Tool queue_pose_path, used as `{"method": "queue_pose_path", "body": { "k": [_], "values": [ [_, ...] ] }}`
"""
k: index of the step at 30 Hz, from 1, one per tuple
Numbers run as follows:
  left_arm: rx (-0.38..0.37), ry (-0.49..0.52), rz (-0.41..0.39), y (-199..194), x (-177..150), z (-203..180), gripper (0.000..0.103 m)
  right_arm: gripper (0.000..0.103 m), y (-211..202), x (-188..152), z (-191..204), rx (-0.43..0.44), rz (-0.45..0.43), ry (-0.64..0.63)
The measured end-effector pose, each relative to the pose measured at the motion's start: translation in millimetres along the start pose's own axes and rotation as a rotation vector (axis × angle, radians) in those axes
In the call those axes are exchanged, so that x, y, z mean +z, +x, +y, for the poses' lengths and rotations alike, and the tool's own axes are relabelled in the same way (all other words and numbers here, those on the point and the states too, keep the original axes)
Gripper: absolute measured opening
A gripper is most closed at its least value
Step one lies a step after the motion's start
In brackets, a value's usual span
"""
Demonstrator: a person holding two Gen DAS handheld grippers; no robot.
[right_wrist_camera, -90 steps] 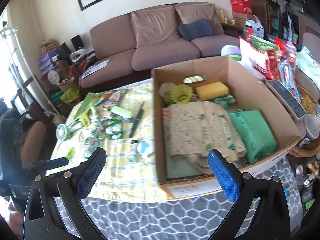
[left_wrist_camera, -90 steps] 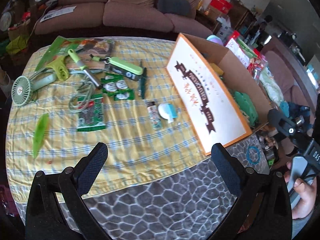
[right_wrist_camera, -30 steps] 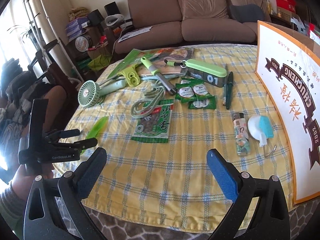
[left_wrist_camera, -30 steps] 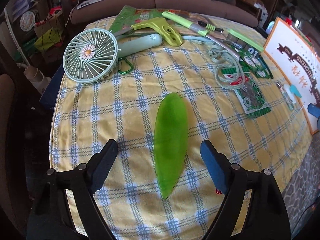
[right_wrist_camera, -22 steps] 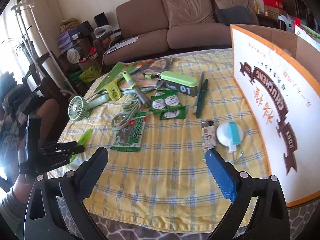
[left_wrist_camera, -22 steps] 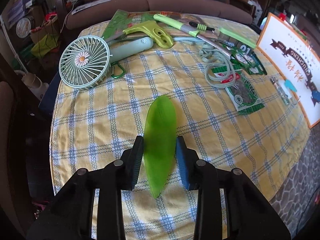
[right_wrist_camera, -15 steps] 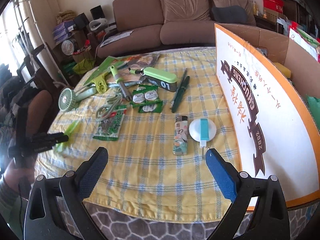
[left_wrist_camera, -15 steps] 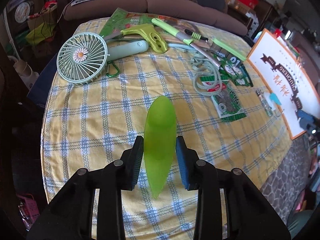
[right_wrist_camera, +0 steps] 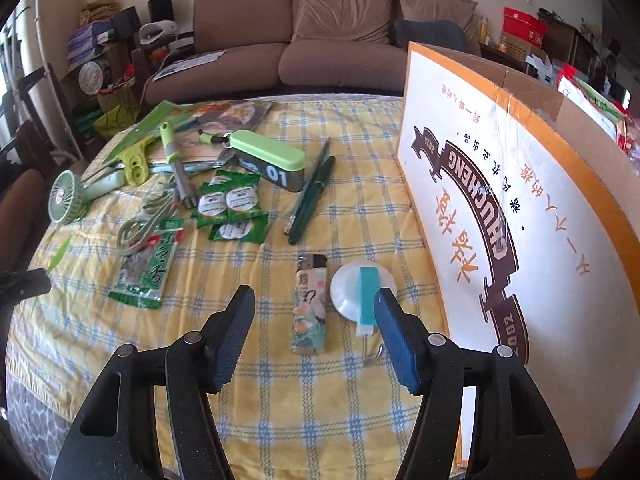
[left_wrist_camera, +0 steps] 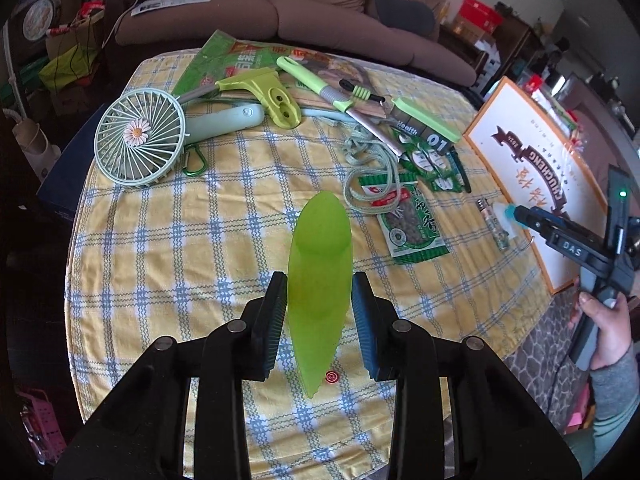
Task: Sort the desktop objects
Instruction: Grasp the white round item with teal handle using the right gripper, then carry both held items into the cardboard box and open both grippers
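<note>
My left gripper [left_wrist_camera: 320, 316] is shut on a flat green leaf-shaped piece [left_wrist_camera: 320, 256] and holds it above the yellow checked tablecloth [left_wrist_camera: 180, 240]. My right gripper [right_wrist_camera: 314, 338] is open, low over the cloth, with a patterned lighter [right_wrist_camera: 309, 304] and a white round hook with a blue tab [right_wrist_camera: 362, 292] between its fingers. The right gripper also shows in the left wrist view [left_wrist_camera: 532, 218], near the lighter [left_wrist_camera: 494, 226]. The leaf shows small at the far left of the right wrist view [right_wrist_camera: 60, 254].
A cardboard box with a white printed side [right_wrist_camera: 500, 208] stands on the right. On the cloth lie a mint hand fan [left_wrist_camera: 140, 136], a green snack packet [right_wrist_camera: 150, 266], a cord [left_wrist_camera: 372, 168], sachets [right_wrist_camera: 232, 208], pens [right_wrist_camera: 312, 196], a green case [right_wrist_camera: 270, 160] and peelers [left_wrist_camera: 264, 92]. A sofa [right_wrist_camera: 328, 40] stands behind.
My left gripper closed on the green leaf and lifted it off the cloth. My right gripper moved from over the box down to the lighter and hook and narrowed.
</note>
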State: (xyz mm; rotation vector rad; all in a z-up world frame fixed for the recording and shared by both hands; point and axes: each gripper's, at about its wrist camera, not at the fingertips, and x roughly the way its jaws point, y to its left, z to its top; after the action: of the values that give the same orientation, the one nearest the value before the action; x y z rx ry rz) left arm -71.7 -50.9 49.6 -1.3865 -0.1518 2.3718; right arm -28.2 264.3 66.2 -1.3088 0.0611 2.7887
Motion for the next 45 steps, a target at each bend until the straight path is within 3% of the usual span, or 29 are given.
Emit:
{"method": "queue_pose_path", "body": {
  "k": [3, 7, 10, 11, 17, 20, 27, 32, 38, 45],
  "values": [
    [-0.005, 0.004, -0.007, -1, 1, -3, 0.030, 0.044, 18, 5, -9, -0.058, 0.021, 0.028],
    [-0.010, 0.010, -0.004, 0, 1, -6, 0.030, 0.038, 41, 2, -25, -0.079, 0.074, 0.085],
    [-0.015, 0.015, 0.000, 1, 1, -9, 0.030, 0.033, 38, 0, -30, -0.058, 0.038, 0.102],
    [-0.018, 0.016, 0.000, 1, 1, -10, 0.030, 0.012, 35, 1, -29, -0.065, 0.029, 0.090],
    [-0.048, 0.038, -0.007, -4, -1, -24, 0.030, 0.012, 15, 1, -23, -0.030, 0.020, 0.041],
    [-0.061, 0.071, -0.012, -11, 0, -44, 0.030, 0.012, -10, 2, -24, 0.041, -0.015, 0.066],
    [-0.197, 0.115, -0.033, -44, 23, -130, 0.030, 0.012, -93, 20, -16, 0.176, -0.113, 0.035],
    [-0.268, 0.188, -0.048, -64, 55, -218, 0.030, 0.012, -156, 40, -48, 0.195, -0.192, 0.053],
    [-0.339, 0.224, -0.001, -48, 80, -321, 0.030, 0.012, -182, 51, -117, 0.112, -0.168, 0.100],
    [-0.321, 0.226, 0.074, 8, 77, -395, 0.030, 0.012, -164, 44, -194, 0.028, -0.111, 0.174]
  ]
}}
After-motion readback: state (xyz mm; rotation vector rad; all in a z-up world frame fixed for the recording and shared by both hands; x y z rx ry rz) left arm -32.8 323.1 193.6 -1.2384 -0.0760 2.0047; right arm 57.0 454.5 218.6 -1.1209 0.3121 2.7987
